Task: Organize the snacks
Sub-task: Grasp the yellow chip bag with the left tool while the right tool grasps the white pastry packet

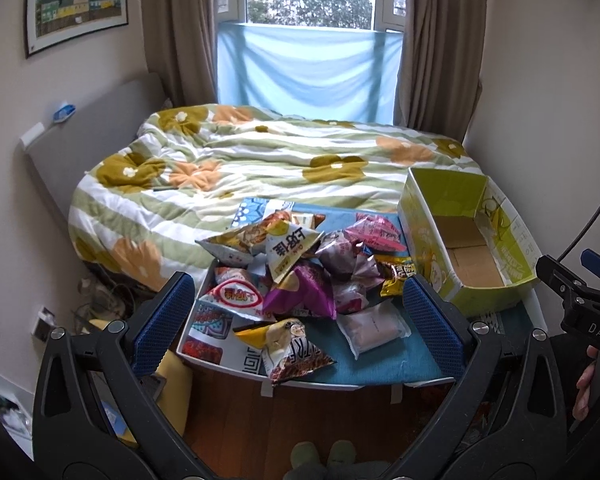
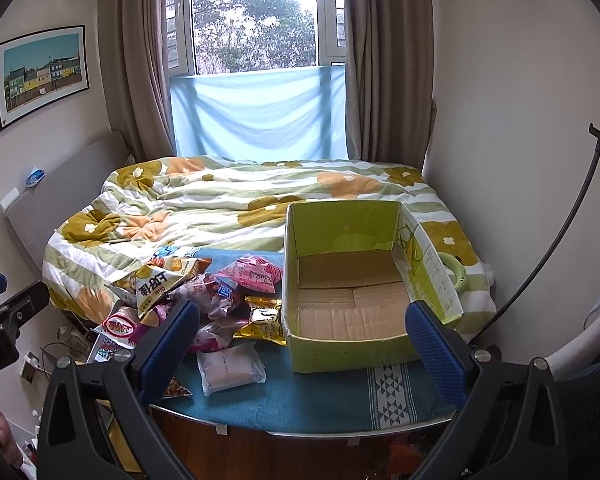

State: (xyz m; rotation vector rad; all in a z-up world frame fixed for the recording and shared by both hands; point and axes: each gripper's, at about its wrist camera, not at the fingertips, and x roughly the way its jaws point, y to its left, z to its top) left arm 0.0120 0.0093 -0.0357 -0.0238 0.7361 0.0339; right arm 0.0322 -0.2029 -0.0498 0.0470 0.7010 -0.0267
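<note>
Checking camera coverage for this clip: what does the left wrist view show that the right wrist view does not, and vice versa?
Only the left wrist view shows the front of the pile: the yellow bag and the patterned packet at the table edge. Only the right wrist view shows the triangle-patterned cloth before the box and the pale green ring behind it. Both show the green cardboard box, with no snacks inside, and the white sealed packet.

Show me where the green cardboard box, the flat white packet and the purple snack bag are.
green cardboard box (image 2: 340, 350): right wrist view, on its near outer wall.
flat white packet (image 2: 230, 368): right wrist view, middle of its top face.
purple snack bag (image 1: 300, 292): left wrist view, centre of its front.
</note>
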